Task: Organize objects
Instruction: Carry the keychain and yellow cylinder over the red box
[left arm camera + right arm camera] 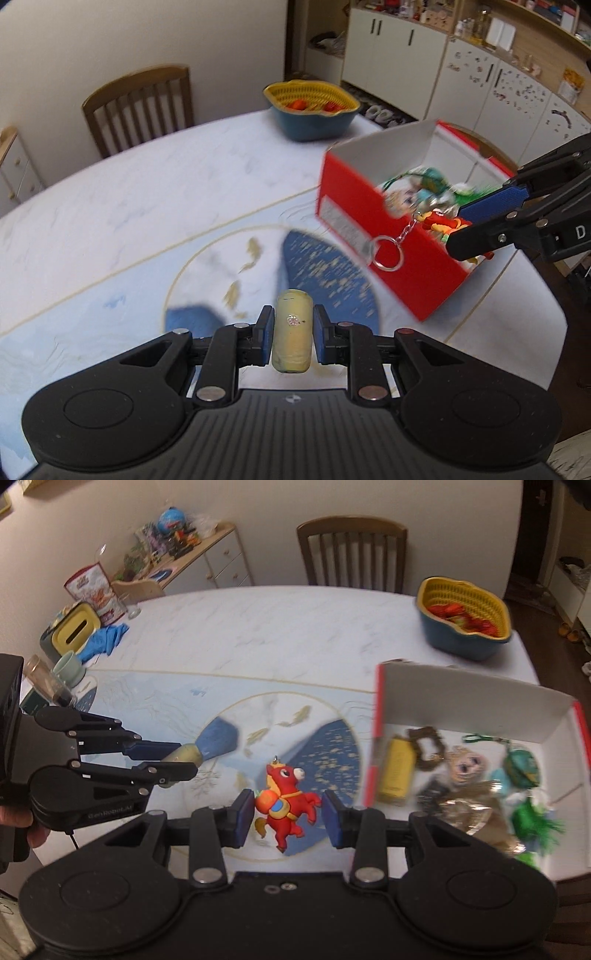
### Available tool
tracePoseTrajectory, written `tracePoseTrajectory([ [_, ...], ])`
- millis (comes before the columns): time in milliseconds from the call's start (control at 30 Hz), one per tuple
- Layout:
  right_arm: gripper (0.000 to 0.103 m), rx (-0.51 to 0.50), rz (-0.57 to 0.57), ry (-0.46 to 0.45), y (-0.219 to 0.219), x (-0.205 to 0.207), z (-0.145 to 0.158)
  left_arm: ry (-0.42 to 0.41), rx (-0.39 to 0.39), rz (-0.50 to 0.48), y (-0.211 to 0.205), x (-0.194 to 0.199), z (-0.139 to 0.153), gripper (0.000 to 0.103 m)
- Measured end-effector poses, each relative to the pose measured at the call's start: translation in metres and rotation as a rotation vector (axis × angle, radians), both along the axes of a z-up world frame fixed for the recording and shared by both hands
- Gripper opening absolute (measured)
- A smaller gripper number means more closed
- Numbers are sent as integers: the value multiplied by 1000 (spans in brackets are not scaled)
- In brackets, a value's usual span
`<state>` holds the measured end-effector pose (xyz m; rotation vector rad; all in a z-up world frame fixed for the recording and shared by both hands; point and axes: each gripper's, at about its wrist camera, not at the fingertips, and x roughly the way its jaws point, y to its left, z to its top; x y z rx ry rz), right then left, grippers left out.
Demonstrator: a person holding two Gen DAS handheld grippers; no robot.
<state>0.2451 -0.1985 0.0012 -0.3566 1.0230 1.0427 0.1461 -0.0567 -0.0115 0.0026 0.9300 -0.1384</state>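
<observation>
My left gripper (pixel 293 318) is shut on a pale yellow cylinder (pixel 293 330), held above the patterned tablecloth (pixel 110 221). In the right wrist view the left gripper (pixel 184 759) comes in from the left with that cylinder (pixel 183 754) in its tips. My right gripper (pixel 288 806) is shut on a red horse keychain (pixel 286 805). From the left wrist view the right gripper (pixel 461 226) hangs over the near edge of the red box (pixel 406 280), the horse (pixel 441 221) in it and its key ring (pixel 388 256) dangling. The box (pixel 461 698) holds several small toys.
A yellow-and-blue basket (pixel 465 616) with red items stands at the table's far side, a wooden chair (pixel 351 550) behind it. A tissue box (pixel 74 631), blue cloth (pixel 107 638), cup (pixel 68 668) and jar (pixel 44 681) crowd the left edge. A hand (pixel 14 823) grips the left tool.
</observation>
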Motion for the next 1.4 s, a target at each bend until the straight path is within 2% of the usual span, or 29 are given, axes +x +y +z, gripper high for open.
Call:
tracePoseTrajectory([
  [333,38,17,-43,-43,-57,43,9,-29,14,-78,-63,39,18,21],
  [733,38,-6,-75,-93,-111,96,-1,-39,35,-136,-126,100,25,21],
  [1133,38,-45,-71,-126,-118,147,-18,45,68,-106,-154,164,-12,21],
  [1400,38,-90,-36,-98,-107,162,-49,98,80,-116,-168,192,-41,21],
])
